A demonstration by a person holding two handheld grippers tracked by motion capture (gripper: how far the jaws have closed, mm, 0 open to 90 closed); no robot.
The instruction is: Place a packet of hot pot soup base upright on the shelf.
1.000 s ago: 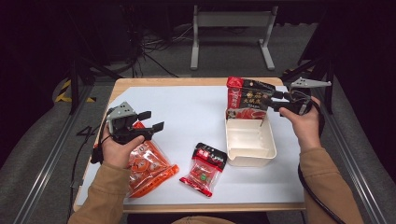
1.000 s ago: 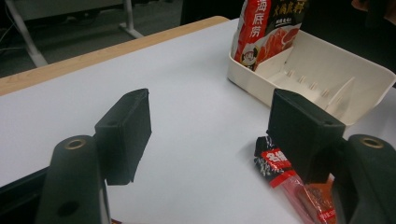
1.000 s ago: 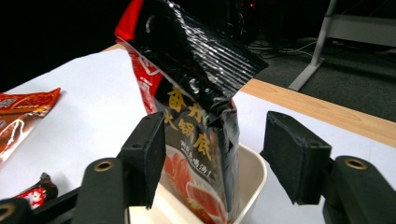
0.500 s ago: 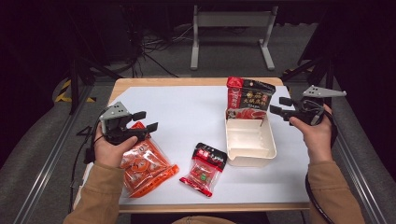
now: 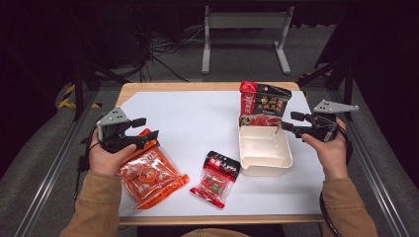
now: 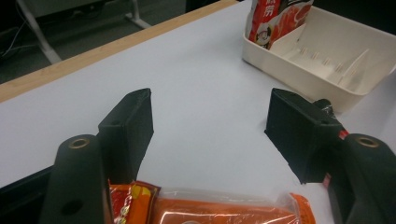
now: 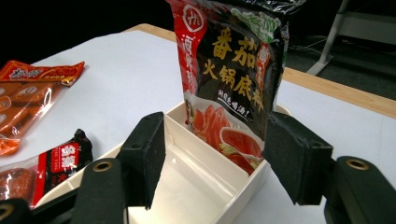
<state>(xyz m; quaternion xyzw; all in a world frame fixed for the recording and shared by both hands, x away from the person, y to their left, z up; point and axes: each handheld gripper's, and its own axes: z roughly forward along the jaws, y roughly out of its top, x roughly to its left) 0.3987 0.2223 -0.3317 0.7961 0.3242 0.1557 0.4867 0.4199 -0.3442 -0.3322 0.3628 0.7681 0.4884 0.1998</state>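
left gripper (image 5: 146,127): jaws wide apart, nothing between the pads; in the left gripper view bare white table shows in the gap.
left gripper, position: held just above the top edge of the orange packet (image 5: 148,175), at the table's left side.
right gripper (image 5: 289,121): jaws wide apart, gripping nothing; in the right gripper view they frame the tray and the lower part of the tall pouch without touching either.
right gripper, position: at the right rim of the tray, level with the pouch's foot.
tall pouch (image 7: 233,79): stands upright in the far compartment of the tray, leaning on the back wall; red and black, glossy.
tall pouch, writing: large yellow chinese characters, readable as 番茄 over 火锅底料; a white round logo on the red corner at top left; smaller white script below, too small to read; a picture of sliced tomato and a red bowl at the bottom.
white tray (image 5: 264,165): plastic, with a divider; the near, larger compartment holds nothing.
orange packet, detail: clear-fronted, flat on the table, round pieces visible inside; dark characters on its header in the right gripper view, not legible.
small packet (image 5: 216,178): red and black, flat on the table between the orange packet and the tray, apart from both; white characters on a red label, too blurred to read.
table (image 5: 197,118): white top with a wooden edge.
hands: each wraps a gripper handle; tan sleeves enter from below.
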